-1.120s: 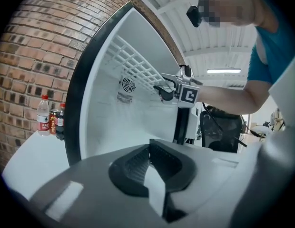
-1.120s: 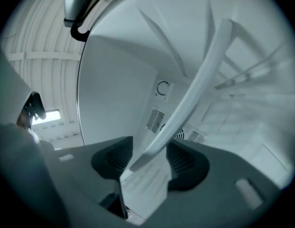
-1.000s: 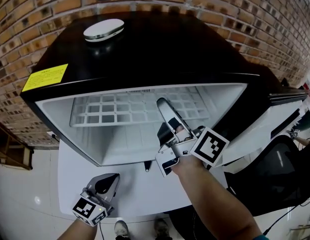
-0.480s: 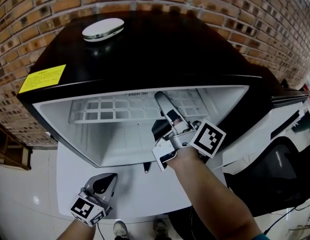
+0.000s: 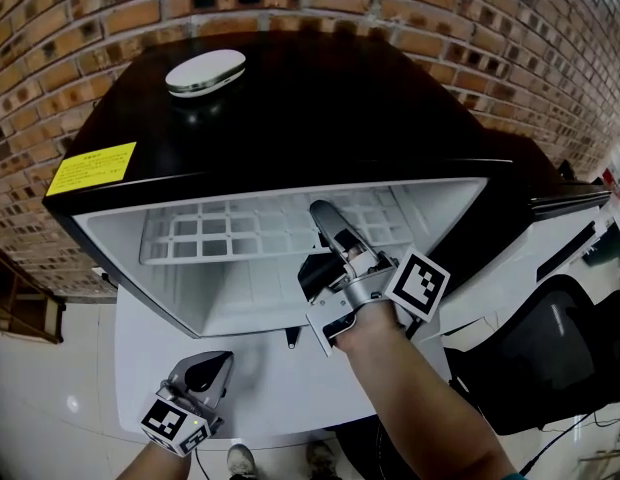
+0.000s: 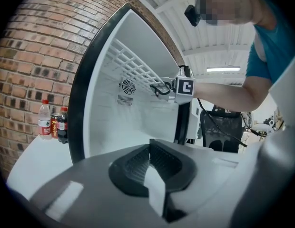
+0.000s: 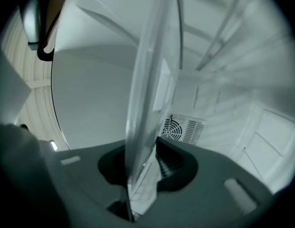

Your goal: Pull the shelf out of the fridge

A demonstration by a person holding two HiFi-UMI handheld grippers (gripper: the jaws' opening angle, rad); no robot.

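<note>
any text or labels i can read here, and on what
Nothing reads clearly.
Yellow sticker on the fridge top: print too small.
Bottle labels beside the fridge: too blurred.
Marker cubes: square patterns only, no words.

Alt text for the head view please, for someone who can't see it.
Seen from above, the right gripper grips the front edge of a white wire shelf inside an open black fridge standing against a brick wall. The left gripper hangs low and shut, away from the fridge, above a white surface.
</note>
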